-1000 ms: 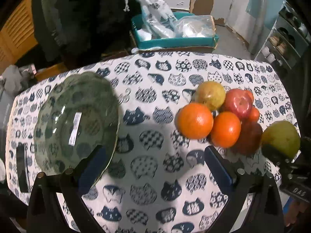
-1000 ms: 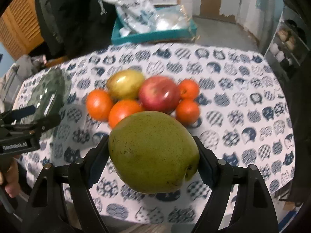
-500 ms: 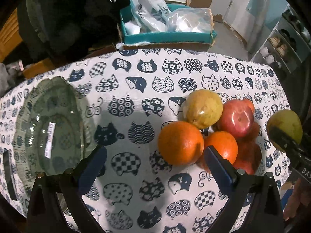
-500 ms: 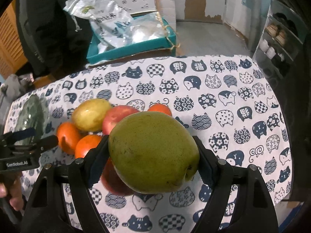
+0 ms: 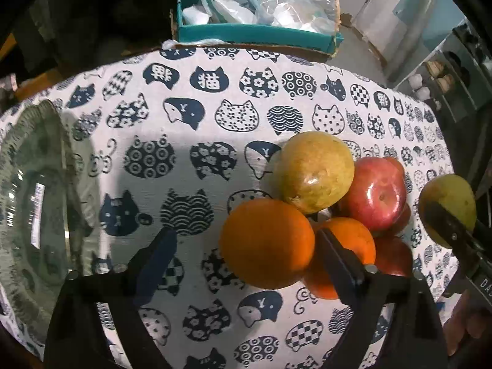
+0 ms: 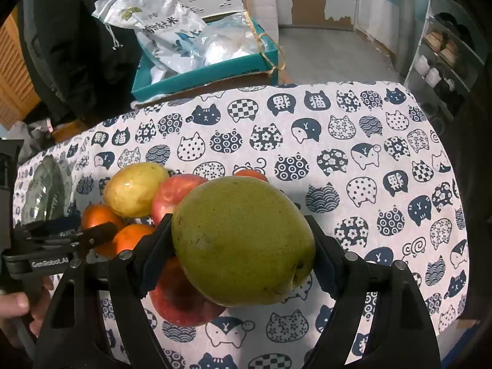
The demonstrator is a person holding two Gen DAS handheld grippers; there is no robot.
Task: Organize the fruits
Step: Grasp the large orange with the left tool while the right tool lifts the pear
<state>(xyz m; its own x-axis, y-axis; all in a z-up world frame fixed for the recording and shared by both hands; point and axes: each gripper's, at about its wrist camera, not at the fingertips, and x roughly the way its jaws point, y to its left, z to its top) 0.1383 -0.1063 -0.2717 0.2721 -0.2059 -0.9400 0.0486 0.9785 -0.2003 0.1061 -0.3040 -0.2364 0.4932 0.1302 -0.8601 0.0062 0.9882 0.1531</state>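
My right gripper (image 6: 240, 243) is shut on a large green pear (image 6: 243, 240) and holds it above the fruit pile; the pear also shows at the right edge of the left wrist view (image 5: 446, 206). My left gripper (image 5: 246, 246) is open, its fingers on either side of a big orange (image 5: 266, 243). The pile holds a yellow-green pear (image 5: 316, 170), a red apple (image 5: 375, 196) and several smaller oranges (image 5: 353, 240). A green glass bowl (image 5: 33, 215) sits empty at the left.
The table wears a cat-print cloth (image 5: 215, 123). A teal box (image 5: 255, 33) with plastic bags stands beyond the far edge. A shelf with shoes (image 6: 442, 58) is at the right. The left gripper also shows in the right wrist view (image 6: 70, 233).
My left gripper has moved right and closer, from the bowl to the big orange. My right gripper has moved right and up with the green pear.
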